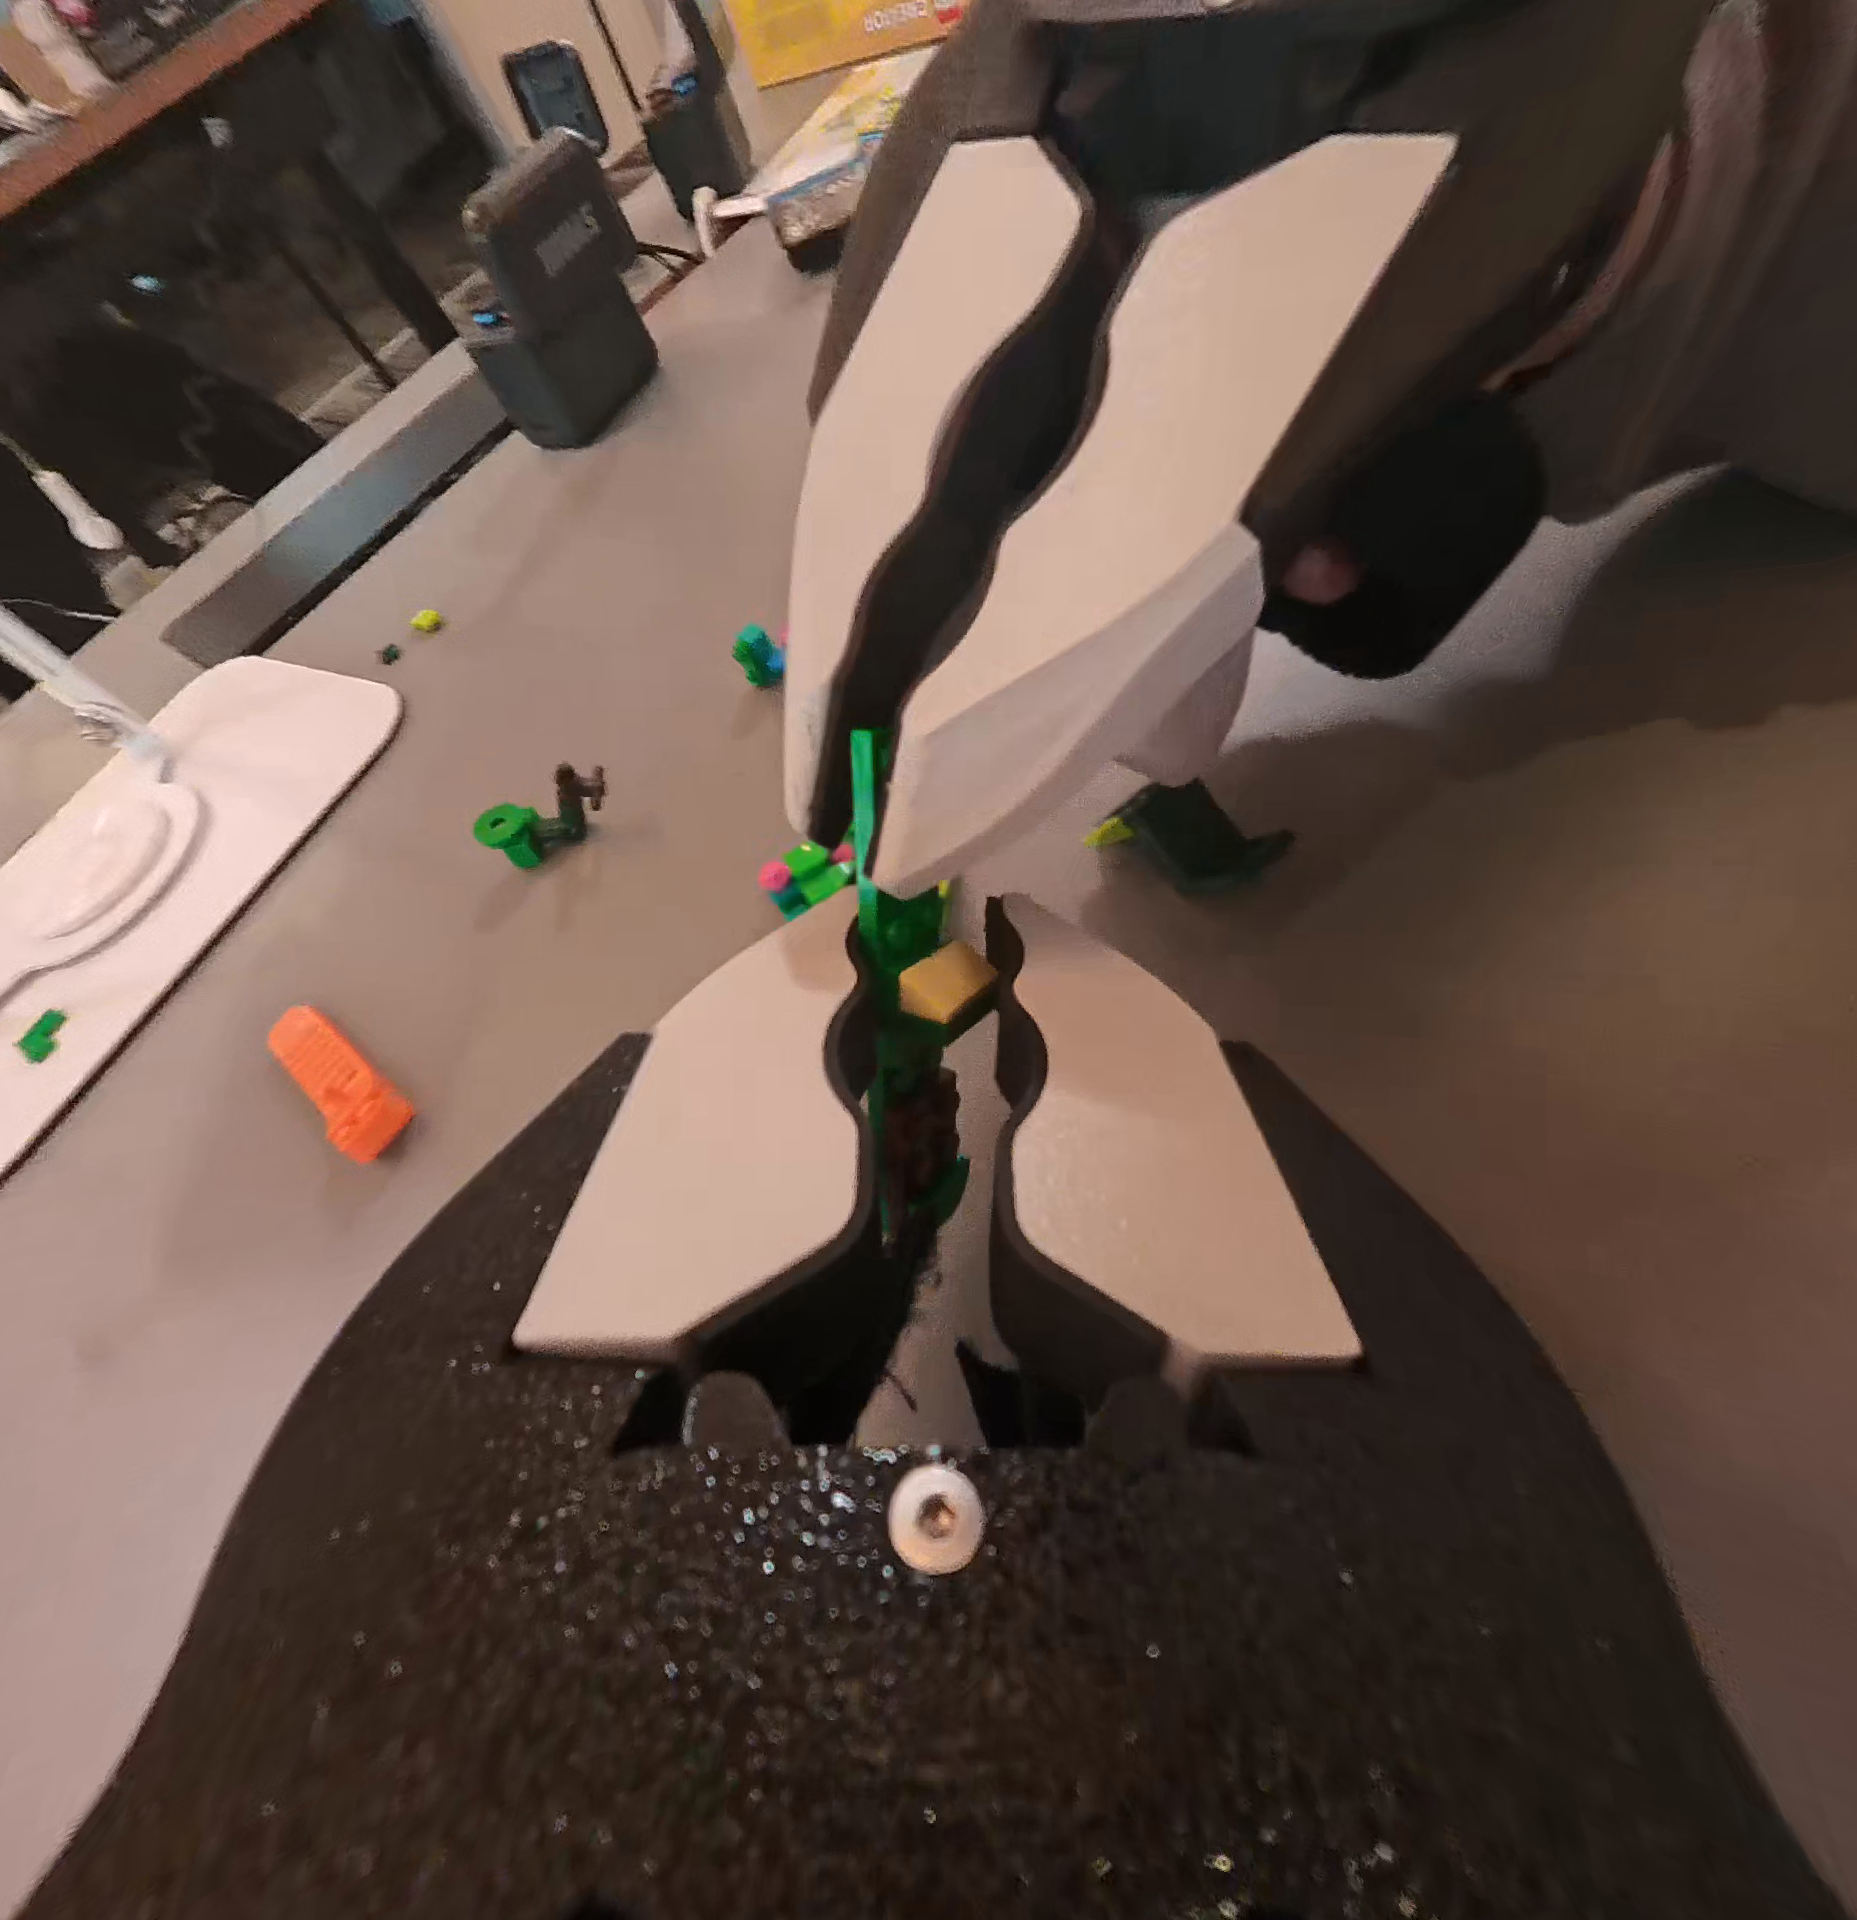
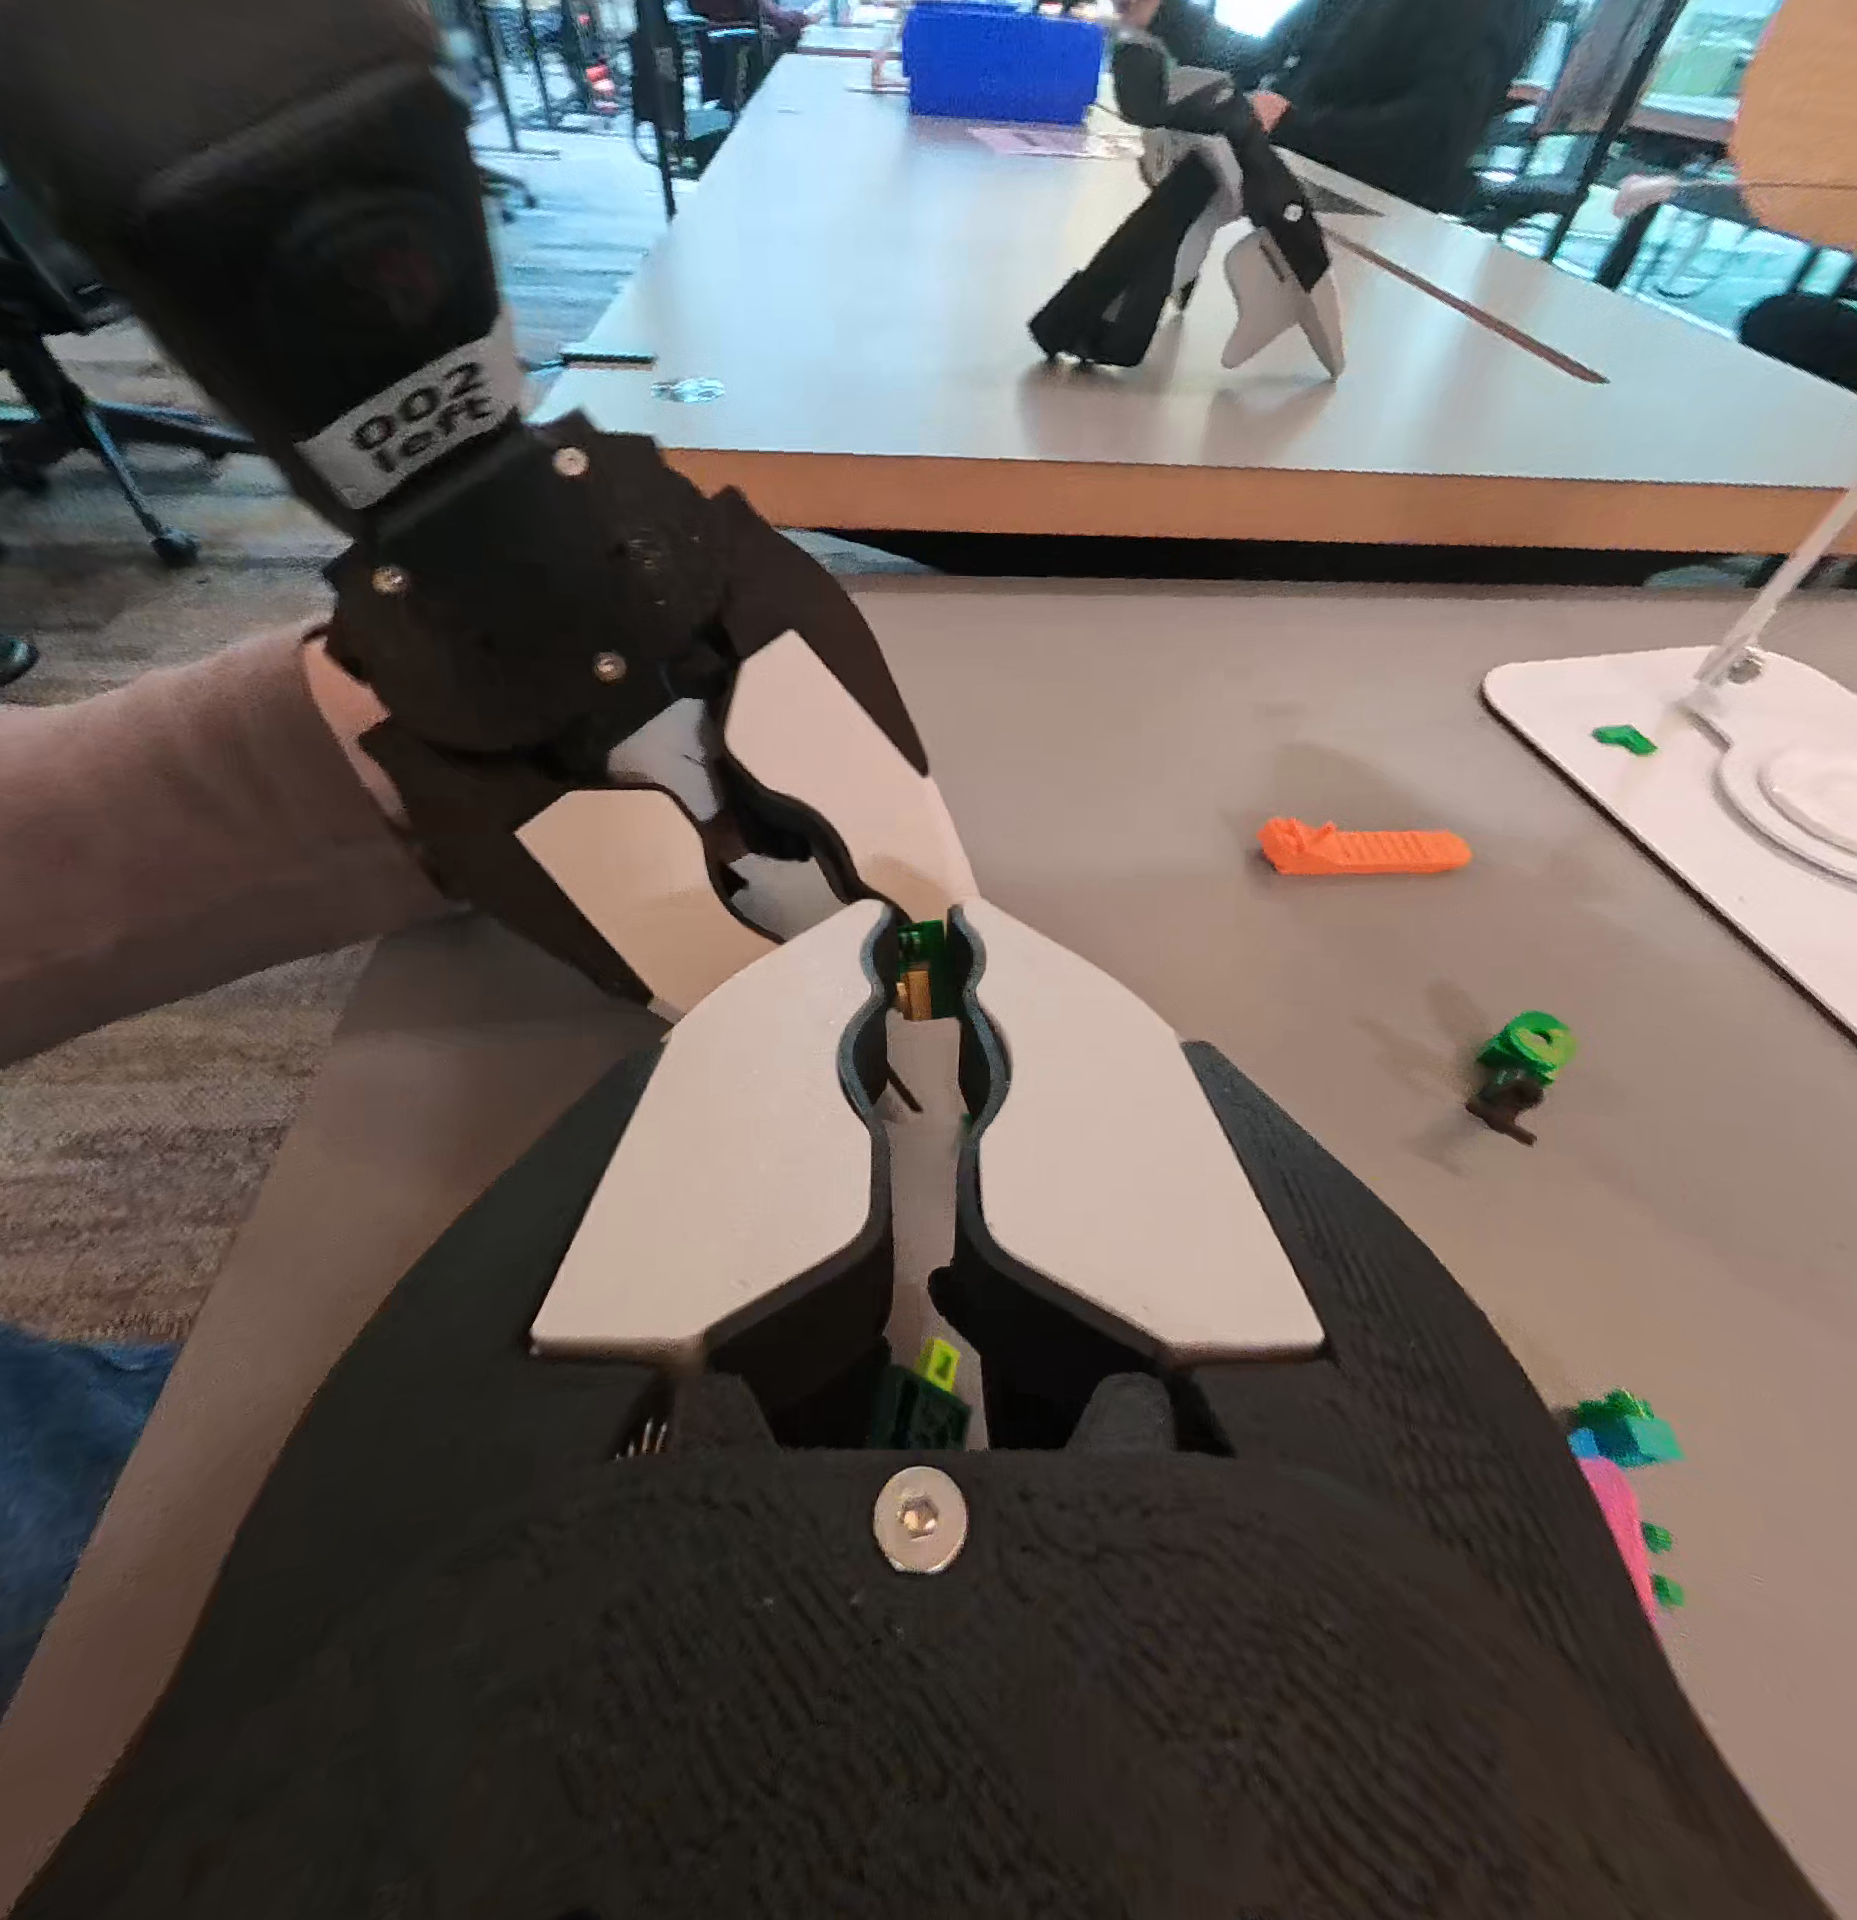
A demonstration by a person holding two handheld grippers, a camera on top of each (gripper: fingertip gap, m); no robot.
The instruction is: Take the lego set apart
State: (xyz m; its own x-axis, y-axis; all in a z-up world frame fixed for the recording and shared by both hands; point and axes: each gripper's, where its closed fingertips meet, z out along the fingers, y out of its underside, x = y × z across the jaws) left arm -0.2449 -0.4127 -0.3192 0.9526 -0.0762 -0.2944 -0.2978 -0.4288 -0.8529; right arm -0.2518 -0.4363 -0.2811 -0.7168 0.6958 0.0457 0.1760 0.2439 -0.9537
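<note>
A small lego assembly [image 1: 893, 997], a thin green plate with a tan brick [image 1: 945, 987] and a brown piece on it, is held above the grey table [image 1: 1423, 1143] between both grippers. My left gripper [image 1: 924, 935] is shut on its lower part. My right gripper [image 1: 853, 831] comes down from above and is shut on the plate's top edge. In the right wrist view the right gripper [image 2: 919, 920] pinches the green and tan piece [image 2: 919, 971], and the left gripper's fingers [image 2: 851, 758] meet it from the upper left.
On the table lie an orange brick separator [image 1: 342, 1086] [image 2: 1360, 847], a green and brown piece [image 1: 534, 821] [image 2: 1521, 1065], a pink, green and blue cluster [image 1: 799, 878] [image 2: 1620, 1455], and a dark green piece [image 1: 1194, 831]. A white lamp base [image 1: 176, 831] [image 2: 1682, 779] holds a small green piece [image 2: 1625, 738]. Left and right tips are no more than a few centimetres apart.
</note>
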